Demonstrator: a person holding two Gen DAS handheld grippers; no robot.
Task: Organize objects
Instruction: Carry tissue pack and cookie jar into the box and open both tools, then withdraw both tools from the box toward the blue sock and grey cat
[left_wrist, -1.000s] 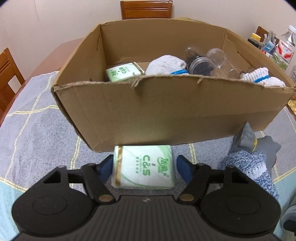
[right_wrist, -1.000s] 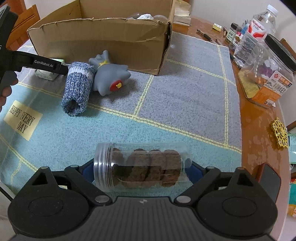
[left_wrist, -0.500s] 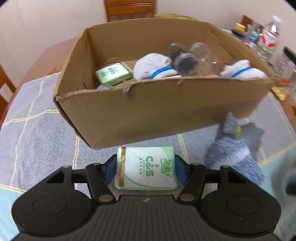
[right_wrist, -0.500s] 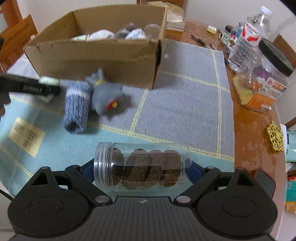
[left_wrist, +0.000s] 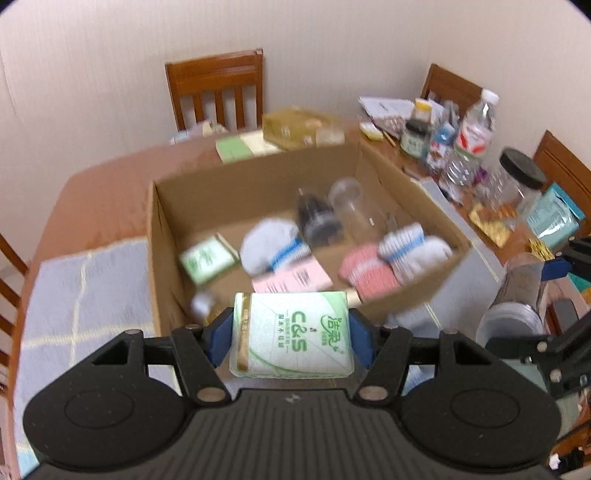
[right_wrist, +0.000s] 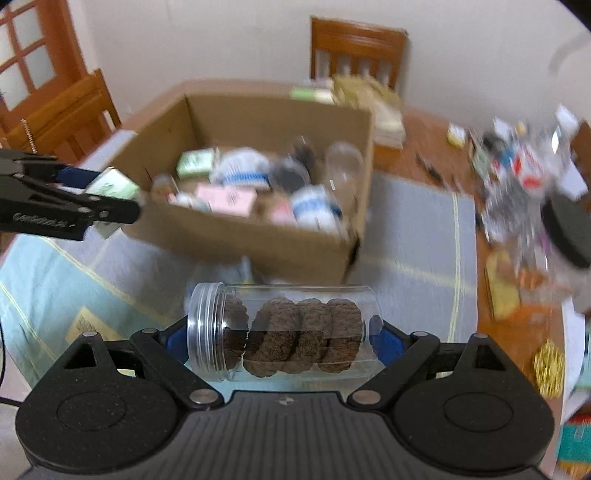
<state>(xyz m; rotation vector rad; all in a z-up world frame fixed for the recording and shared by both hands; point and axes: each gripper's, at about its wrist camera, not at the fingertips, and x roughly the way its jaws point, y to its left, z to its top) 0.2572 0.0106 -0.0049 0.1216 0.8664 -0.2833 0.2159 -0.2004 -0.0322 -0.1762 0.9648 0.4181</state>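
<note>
My left gripper (left_wrist: 290, 334) is shut on a green and white tissue pack (left_wrist: 291, 332), held in the air over the near wall of the open cardboard box (left_wrist: 162, 236). The right wrist view shows that same left gripper (right_wrist: 107, 201) with the tissue pack (right_wrist: 112, 186) at the box's left corner. A clear plastic jar of brown cookies (right_wrist: 280, 332) lies crosswise between the blue pads of my right gripper (right_wrist: 280, 338), which is shut on it and lifted off the cloth. In the box (right_wrist: 258, 243) lie another tissue pack (left_wrist: 207, 258), rolled white socks (left_wrist: 273, 247), clear jars (left_wrist: 347, 206) and pink packets (left_wrist: 295, 277).
A grey and blue checked cloth (right_wrist: 417, 236) covers the table under the box. Bottles, a black-lidded jar (left_wrist: 517, 184) and packets crowd the table's right side. Papers (left_wrist: 251, 146) lie behind the box. Wooden chairs (left_wrist: 218, 92) stand around the table.
Both grippers have risen with their loads. The left closed onto the tissue pack and lifted it from the cloth to above the box's near wall; the jar came up off the cloth.
</note>
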